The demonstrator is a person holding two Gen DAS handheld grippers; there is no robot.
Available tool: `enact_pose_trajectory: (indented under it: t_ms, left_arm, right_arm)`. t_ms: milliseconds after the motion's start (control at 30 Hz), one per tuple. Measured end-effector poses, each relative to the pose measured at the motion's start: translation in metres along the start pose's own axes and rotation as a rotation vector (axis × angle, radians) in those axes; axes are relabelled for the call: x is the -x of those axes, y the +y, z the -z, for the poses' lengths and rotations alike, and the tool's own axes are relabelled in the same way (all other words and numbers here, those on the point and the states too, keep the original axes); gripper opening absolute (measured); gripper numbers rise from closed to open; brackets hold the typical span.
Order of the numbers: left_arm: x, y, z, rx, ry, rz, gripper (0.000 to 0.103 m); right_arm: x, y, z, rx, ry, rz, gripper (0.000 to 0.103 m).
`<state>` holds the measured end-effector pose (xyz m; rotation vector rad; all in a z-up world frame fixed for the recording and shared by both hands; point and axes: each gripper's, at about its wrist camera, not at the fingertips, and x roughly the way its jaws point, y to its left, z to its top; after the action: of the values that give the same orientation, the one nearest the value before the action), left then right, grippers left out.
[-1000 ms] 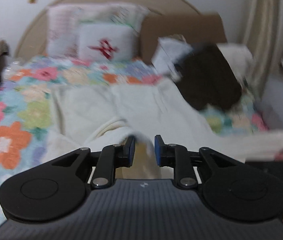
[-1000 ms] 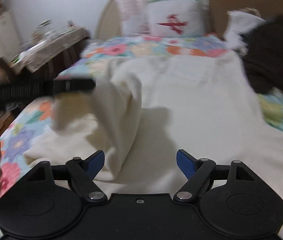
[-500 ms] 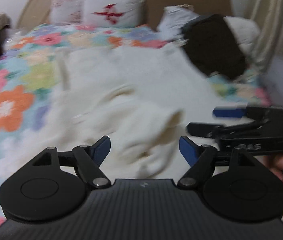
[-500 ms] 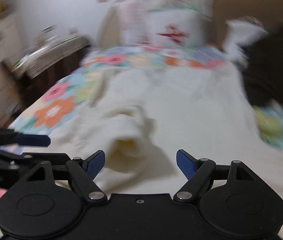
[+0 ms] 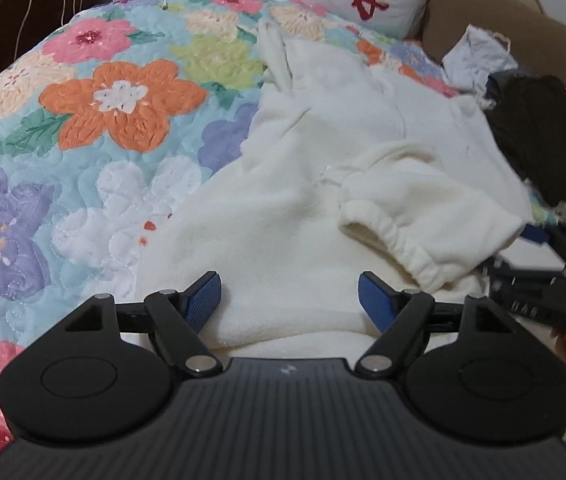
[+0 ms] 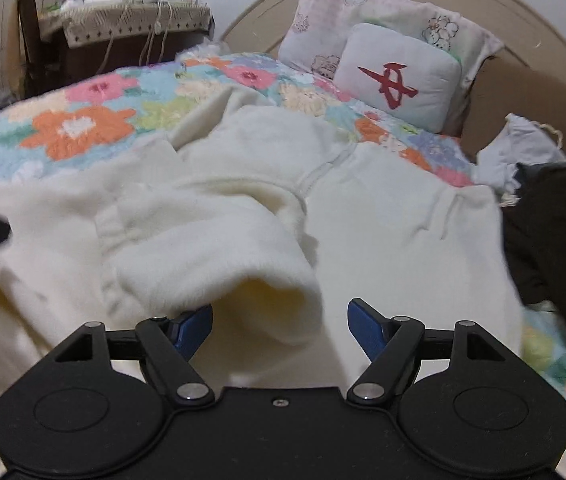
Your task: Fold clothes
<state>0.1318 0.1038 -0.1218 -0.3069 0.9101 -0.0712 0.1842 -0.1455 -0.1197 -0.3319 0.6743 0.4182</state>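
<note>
- While the cream fleece (image 5: pixel 295 184) lay spread on the flowered quilt (image 5: pixel 83 120), one cuffed sleeve (image 6: pixel 219 268) rested across its middle.
- Both the left gripper (image 5: pixel 289 294) and right gripper (image 6: pixel 279 322) gaped, holding nothing.
- It looked soft, bulky, light and floppy; the elastic cuff (image 5: pixel 399 240) or a hem seemed the surest grip.

Left tongs (image 5: pixel 289 298) spread wide, cream fleece garment (image 5: pixel 323 200), floral quilt (image 5: pixel 103 100)

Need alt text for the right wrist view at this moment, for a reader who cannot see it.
The open right gripper hovers over a cream fleece garment spread on a bed, one sleeve folded across its body with the cuff opening facing the camera. A floral quilt, two pillows and dark clothes lie around it.
</note>
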Motion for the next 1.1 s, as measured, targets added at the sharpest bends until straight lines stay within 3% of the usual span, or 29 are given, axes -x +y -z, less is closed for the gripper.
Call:
enact_pose_trajectory:
  t_ms: [67, 133, 167, 200, 233, 433, 567, 633, 667, 700, 733, 900, 1000, 1067, 1100]
  left_arm:
    - [-0.002, -0.004, 0.003, -0.012, 0.02, -0.013, 0.075]
    - [0.001, -0.011, 0.003, -0.028, 0.01, -0.008, 0.076]
    - [0.001, -0.012, 0.002, -0.034, 0.005, -0.01, 0.076]
    - [0.001, -0.014, 0.002, -0.039, -0.001, -0.013, 0.076]
    - [0.001, -0.016, 0.001, -0.045, -0.006, -0.015, 0.077]
    - [-0.006, -0.005, 0.002, -0.021, 0.013, -0.066, 0.077]
    - [-0.009, 0.001, 0.001, 0.006, 0.027, -0.065, 0.077]
    - [-0.012, 0.001, 0.001, 0.003, 0.033, -0.078, 0.077]
    - [-0.012, 0.002, 0.002, 0.022, 0.04, -0.067, 0.077]
    - [-0.011, 0.003, 0.001, 0.046, 0.043, -0.044, 0.077]
    - [-0.01, 0.003, 0.001, 0.066, 0.046, -0.024, 0.077]
    - [-0.015, 0.0, 0.001, 0.014, 0.045, -0.045, 0.077]
    - [-0.017, 0.004, 0.001, 0.021, 0.046, -0.04, 0.077]
    - [-0.017, 0.007, 0.001, 0.021, 0.046, -0.05, 0.077]
    - [-0.018, 0.008, 0.001, 0.02, 0.048, -0.064, 0.078]
  right_arm:
    - [0.005, -0.001, -0.006, -0.054, -0.039, -0.097, 0.063]
    - [0.011, 0.003, -0.008, -0.061, -0.092, -0.133, 0.057]
    - [0.011, 0.003, -0.008, -0.055, -0.097, -0.105, 0.037]
    - [0.011, 0.004, -0.009, -0.049, -0.101, -0.076, 0.006]
    - [0.012, 0.001, -0.009, -0.058, -0.109, -0.054, 0.005]
    - [0.05, -0.062, -0.004, -0.417, -0.211, -0.074, 0.005]
    - [0.039, -0.091, 0.019, -0.549, -0.058, 0.015, 0.005]
    - [0.035, -0.095, 0.024, -0.539, -0.021, 0.054, 0.005]
    - [0.032, -0.097, 0.027, -0.534, -0.002, 0.074, 0.012]
    - [0.03, -0.1, 0.029, -0.529, 0.017, 0.093, 0.034]
    - [0.028, -0.102, 0.032, -0.524, 0.036, 0.113, 0.041]
    - [0.017, -0.113, 0.044, -0.508, 0.124, 0.201, 0.056]
    - [0.021, -0.136, 0.051, -0.644, 0.098, 0.12, 0.056]
    - [0.022, -0.163, 0.07, -0.886, 0.052, -0.012, 0.057]
    - [0.022, -0.176, 0.082, -1.013, 0.028, -0.082, 0.049]
